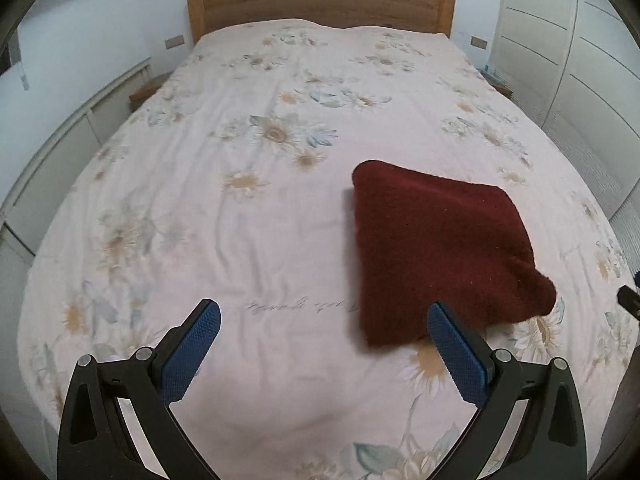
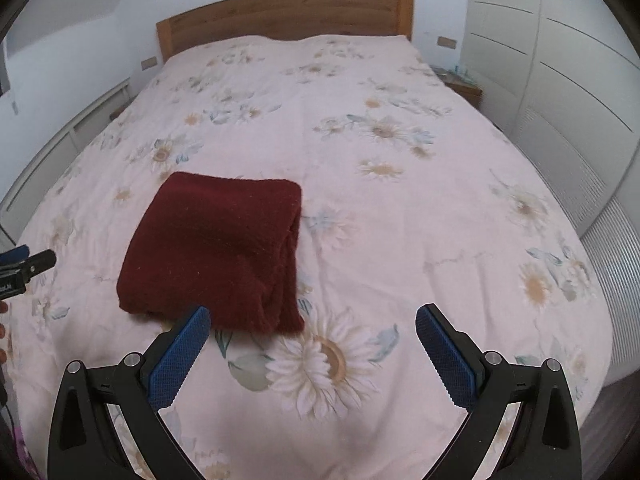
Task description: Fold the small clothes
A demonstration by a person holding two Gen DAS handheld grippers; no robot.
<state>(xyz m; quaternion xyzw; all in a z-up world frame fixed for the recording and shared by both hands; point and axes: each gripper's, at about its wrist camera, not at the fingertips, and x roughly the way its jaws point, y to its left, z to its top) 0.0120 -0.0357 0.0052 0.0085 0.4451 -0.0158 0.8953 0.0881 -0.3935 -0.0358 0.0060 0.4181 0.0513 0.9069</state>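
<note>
Left wrist view takes in a wide bed (image 1: 248,208) under a pale floral cover, its wooden headboard (image 1: 320,4) against the far wall and white wardrobe doors (image 1: 580,64) down one side; the flat, uncluttered spread appears to serve as the work surface for the folding. Near the foot of the bed lies a dark red garment (image 1: 436,252), a fuzzy knit already gathered into a compact, roughly square bundle, resting flat on the cover with nothing on top of it. The right wrist view shows the bundle's stacked layers along one side, suggesting several folds are done and the piece is close to finished, or finished. The left gripper (image 1: 324,312) hovers above the cover with its jaws spread wide and nothing between them; one of its blue pads (image 1: 456,356) overlaps the bundle's near corner in the picture, though whether it touches the cloth cannot be told. The right gripper (image 2: 312,316) is likewise wide open and empty, held on the other side of the garment, so the two tools flank the bundle. A sliver of the left tool shows at the edge of the right wrist view.
</note>
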